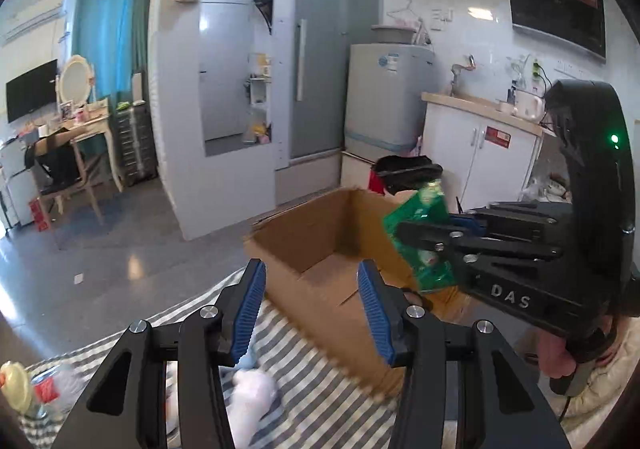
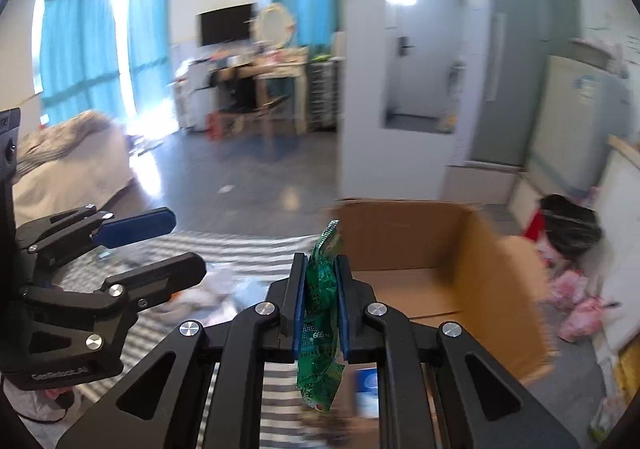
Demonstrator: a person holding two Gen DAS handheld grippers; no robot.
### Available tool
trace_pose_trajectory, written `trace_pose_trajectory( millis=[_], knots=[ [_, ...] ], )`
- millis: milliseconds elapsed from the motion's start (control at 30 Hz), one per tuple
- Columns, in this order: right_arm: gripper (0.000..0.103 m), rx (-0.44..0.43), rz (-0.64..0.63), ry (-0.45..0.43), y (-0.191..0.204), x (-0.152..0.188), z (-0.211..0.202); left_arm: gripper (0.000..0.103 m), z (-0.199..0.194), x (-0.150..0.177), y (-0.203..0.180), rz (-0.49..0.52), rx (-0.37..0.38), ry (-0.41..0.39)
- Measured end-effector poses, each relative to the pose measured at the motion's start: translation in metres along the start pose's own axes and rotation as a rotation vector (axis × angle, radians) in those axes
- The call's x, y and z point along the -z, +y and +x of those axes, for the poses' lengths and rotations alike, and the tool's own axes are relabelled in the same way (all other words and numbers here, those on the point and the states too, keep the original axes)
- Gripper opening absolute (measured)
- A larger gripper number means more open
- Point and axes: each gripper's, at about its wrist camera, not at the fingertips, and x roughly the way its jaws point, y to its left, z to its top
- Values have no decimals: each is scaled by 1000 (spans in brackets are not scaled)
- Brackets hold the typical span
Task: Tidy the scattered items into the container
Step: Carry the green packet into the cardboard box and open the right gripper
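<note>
— Any lettering to read?
— "DAS" on the right tongs' point(image 1: 416, 245) body, lower right of the left view; "666" on the green snack packet point(image 2: 322, 301), lower centre of the right view.
— Who holds the packet?
— The right tongs, clamped on it, just beside the one cardboard box point(image 1: 332, 249). The left tongs point(image 1: 312, 289) gape, holding nothing.
— Anything only one view shows?
— A bed point(image 2: 72, 161), at left in the right view.

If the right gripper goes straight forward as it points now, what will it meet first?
Probably the cardboard box: the right gripper, shut on a green packet, points toward the box's open inside. Depth is unclear, so it may pass over the near edge first.
</note>
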Motion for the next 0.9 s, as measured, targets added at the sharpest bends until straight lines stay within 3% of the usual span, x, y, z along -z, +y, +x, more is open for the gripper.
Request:
trace_pose_trajectory(
  millis=[167, 367, 433, 467, 500, 533, 567, 600, 700, 900],
  knots=[
    [13, 88, 86, 65, -62, 15, 22, 54, 38, -9, -32, 0, 107, 29],
    [13, 71, 150, 188, -95, 40, 68, 61, 84, -1, -53, 19, 75, 132],
    [13, 56, 145, 211, -95, 46, 77, 70, 91, 4, -49, -2, 31, 160],
    [13, 55, 137, 221, -93, 49, 81, 82, 90, 6, -48, -11, 7, 163],
    [17, 59, 130, 228, -94, 53, 84, 91, 89, 8, -43, -27, -35, 163],
    [39, 72, 123, 235, -94, 56, 86, 93, 89, 7, -41, -35, -59, 159],
    [54, 92, 119, 232, -92, 57, 87, 96, 87, 7, -39, -39, -73, 153],
    [82, 110, 114, 215, -91, 58, 86, 99, 83, 9, -35, -44, -85, 148],
    [84, 133, 90, 164, -83, 55, 76, 103, 70, 16, -20, -61, -131, 150],
    [84, 86, 87, 131, -68, 46, 56, 103, 31, 40, 20, -93, -259, 142]
  ],
)
